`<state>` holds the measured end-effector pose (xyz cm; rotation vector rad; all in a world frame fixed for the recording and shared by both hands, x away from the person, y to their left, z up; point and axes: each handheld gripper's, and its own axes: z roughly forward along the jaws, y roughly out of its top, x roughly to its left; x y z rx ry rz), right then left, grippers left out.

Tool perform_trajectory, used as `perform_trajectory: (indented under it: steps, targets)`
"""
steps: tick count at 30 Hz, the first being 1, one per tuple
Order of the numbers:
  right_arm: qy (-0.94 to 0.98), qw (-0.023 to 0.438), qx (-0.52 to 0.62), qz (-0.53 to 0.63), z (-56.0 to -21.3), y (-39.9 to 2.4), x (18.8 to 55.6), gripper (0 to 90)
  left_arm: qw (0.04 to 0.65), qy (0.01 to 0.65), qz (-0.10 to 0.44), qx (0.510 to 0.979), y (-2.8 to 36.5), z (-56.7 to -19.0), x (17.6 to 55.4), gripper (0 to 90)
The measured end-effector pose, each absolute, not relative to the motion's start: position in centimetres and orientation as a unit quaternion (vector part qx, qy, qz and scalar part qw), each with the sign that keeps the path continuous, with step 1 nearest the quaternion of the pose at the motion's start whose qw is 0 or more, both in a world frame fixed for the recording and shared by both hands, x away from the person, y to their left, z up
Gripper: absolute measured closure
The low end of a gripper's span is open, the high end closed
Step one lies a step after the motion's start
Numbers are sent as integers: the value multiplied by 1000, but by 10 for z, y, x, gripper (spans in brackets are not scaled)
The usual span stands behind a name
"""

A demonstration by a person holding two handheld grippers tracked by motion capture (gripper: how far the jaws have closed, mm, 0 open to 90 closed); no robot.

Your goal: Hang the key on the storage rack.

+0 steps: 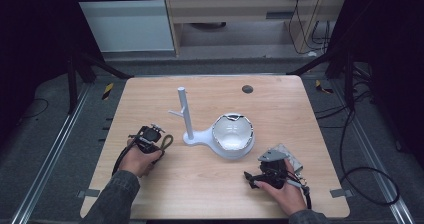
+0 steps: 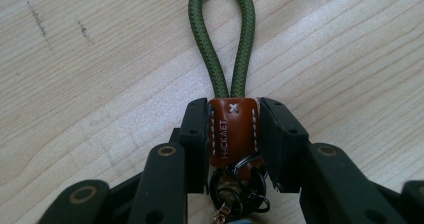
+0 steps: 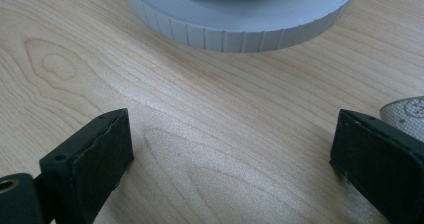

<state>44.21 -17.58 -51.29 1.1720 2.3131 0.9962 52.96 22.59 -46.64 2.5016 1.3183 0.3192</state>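
A keychain lies on the wooden table [image 1: 210,189]: a brown leather tab [image 2: 233,131] with a green cord loop [image 2: 220,34] and black key rings [image 2: 240,189]. My left gripper [image 2: 233,119] is shut on the leather tab, its pads pressing both sides. In the high view the left gripper [image 1: 158,139] is at the table's left, with the green loop [image 1: 169,141] sticking out to its right. My right gripper [image 3: 235,149] is open with bare wood between its jaws. In the high view it [image 1: 262,170] rests at the front right, just short of the white bowl [image 1: 232,134].
A white stand with an upright post [image 1: 184,111] and a side branch rises mid-table, joined to a round ribbed base [image 3: 240,29] that carries the bowl. A grey object [image 1: 294,160] lies beside the right hand. A dark round spot [image 1: 247,89] marks the far table.
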Motion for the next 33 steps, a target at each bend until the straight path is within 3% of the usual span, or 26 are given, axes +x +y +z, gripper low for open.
perform_trajectory:
  steps: [14, 33]
  targets:
    - [820, 180, 414, 353, -513, -176, 442, 34, 171, 458, 121, 864, 236, -459, 525, 665]
    - [820, 180, 413, 354, -513, -176, 442, 34, 301, 426, 197, 830, 258, -419, 470, 666]
